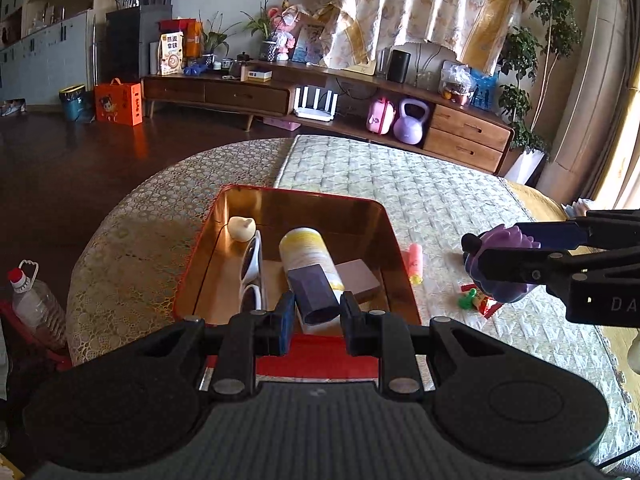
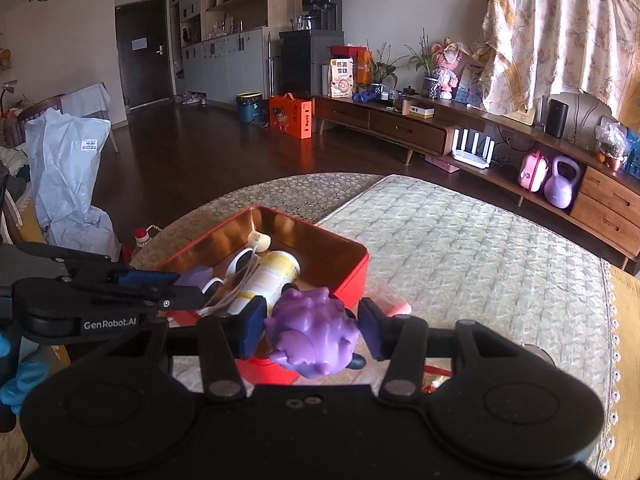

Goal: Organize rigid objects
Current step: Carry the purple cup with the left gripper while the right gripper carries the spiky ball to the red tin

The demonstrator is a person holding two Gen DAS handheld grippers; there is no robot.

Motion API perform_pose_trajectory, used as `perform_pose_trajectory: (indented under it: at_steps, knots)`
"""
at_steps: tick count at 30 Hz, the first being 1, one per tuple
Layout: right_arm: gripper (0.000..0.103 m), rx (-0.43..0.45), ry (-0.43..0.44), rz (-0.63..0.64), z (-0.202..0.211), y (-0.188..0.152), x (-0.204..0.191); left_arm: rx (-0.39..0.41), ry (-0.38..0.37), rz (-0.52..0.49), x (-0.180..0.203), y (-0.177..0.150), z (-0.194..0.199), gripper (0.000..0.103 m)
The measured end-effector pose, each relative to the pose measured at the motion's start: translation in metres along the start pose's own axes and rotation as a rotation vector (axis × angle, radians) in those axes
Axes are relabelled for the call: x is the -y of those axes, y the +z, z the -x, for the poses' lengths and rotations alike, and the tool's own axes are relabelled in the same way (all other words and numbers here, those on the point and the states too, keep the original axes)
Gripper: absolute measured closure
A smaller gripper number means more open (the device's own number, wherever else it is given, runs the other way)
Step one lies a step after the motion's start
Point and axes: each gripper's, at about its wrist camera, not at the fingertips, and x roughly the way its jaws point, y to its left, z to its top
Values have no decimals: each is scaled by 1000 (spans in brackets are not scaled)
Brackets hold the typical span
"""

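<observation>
Carrying both loads to the tin (image 1: pixel 396 236), the left gripper (image 1: pixel 313 322), jaws clamped on a purple box (image 1: pixel 312 294) above its 6 o'clock wall, should drop into the bare corner, while the right gripper (image 2: pixel 311 326), gripping the purple toy (image 2: pixel 314 332), waits at 3 o'clock.

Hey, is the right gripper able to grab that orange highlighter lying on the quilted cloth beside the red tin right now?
Probably not yet. The right gripper is shut on a purple spiky toy, so its jaws are full. The orange highlighter itself lies uncovered on the cloth beside the red tin.
</observation>
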Motion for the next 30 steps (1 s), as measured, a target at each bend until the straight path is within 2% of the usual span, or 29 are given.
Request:
perform_pose_trajectory:
  at_steps: [15, 30]
  knots:
    - [54, -42, -2, 10, -71, 25, -9, -45, 68, 30, -42, 17, -37, 79]
    - [54, -94, -43, 45, -125, 29, -14, -83, 114, 2, -50, 37, -80, 79]
